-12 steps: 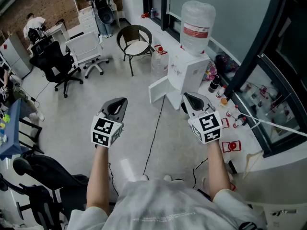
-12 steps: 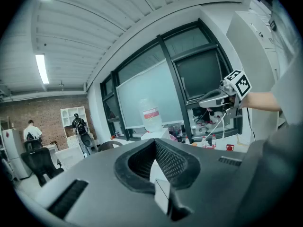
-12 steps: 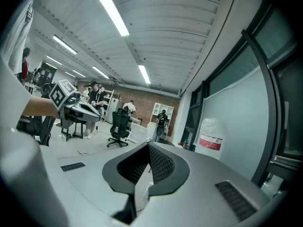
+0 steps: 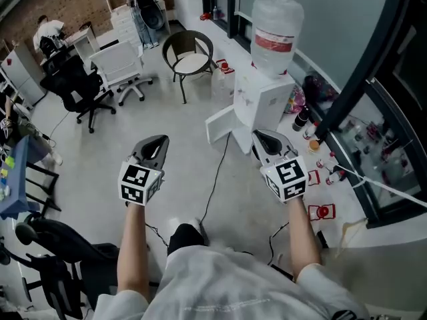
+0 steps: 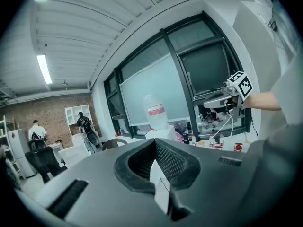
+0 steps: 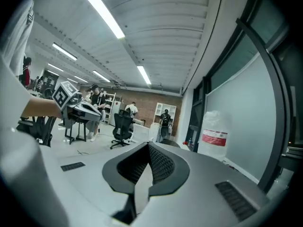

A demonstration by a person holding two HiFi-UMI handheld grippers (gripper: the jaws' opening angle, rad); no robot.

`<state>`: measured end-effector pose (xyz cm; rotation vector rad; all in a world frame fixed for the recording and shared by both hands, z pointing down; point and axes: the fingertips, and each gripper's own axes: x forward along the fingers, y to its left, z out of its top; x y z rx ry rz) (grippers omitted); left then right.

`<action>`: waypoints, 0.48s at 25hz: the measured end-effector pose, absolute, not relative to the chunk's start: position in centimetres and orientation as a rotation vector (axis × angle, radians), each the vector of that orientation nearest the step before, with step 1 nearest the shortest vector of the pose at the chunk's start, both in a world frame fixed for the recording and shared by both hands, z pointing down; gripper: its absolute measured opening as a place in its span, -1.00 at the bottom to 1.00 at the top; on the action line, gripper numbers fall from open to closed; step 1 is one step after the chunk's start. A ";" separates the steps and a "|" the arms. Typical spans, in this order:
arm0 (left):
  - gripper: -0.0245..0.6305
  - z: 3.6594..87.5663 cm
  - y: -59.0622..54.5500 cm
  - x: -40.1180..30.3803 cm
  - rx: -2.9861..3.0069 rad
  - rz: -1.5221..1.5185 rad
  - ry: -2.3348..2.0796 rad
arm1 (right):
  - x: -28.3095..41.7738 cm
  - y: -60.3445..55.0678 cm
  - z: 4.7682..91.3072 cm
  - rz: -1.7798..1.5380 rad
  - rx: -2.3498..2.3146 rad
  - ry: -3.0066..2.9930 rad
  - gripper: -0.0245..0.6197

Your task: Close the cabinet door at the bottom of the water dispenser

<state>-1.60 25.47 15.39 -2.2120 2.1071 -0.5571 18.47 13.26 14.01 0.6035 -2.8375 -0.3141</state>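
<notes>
The white water dispenser point(image 4: 263, 99) stands by the window with a clear bottle point(image 4: 275, 29) on top. Its bottom cabinet door point(image 4: 219, 125) hangs open toward the left. In the head view my right gripper point(image 4: 261, 137) is shut and empty, its tip just in front of the dispenser's base, right of the door. My left gripper point(image 4: 160, 142) is shut and empty too, over bare floor well left of the door. The left gripper view shows its closed jaws point(image 5: 155, 148), the bottle point(image 5: 156, 115) beyond and the right gripper point(image 5: 222, 98). The right gripper point(image 6: 149, 148) looks past the bottle point(image 6: 214, 129).
A black round chair point(image 4: 188, 55) and a floor jug point(image 4: 222, 85) stand left of the dispenser. Office chairs point(image 4: 120, 69) sit further left. A cable point(image 4: 213, 185) runs across the floor. Small bottles and red items point(image 4: 313, 145) crowd the floor by the window.
The left gripper has drifted slightly left. A dark trouser leg now shows below between the arms. The right gripper stays in about the same place, and both stay shut.
</notes>
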 end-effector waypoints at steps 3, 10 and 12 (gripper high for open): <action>-0.88 16.2 23.0 -4.0 -2.213 -0.552 2.114 | 16.7 11.4 15.1 -0.313 0.574 -2.837 -0.84; -0.88 20.4 13.9 -13.4 -2.294 -0.540 2.097 | 9.0 3.5 17.8 -0.244 0.651 -2.828 -0.84; -0.88 21.2 10.5 -16.8 -2.341 -0.514 2.090 | 5.8 0.8 18.2 -0.213 0.691 -2.831 -0.84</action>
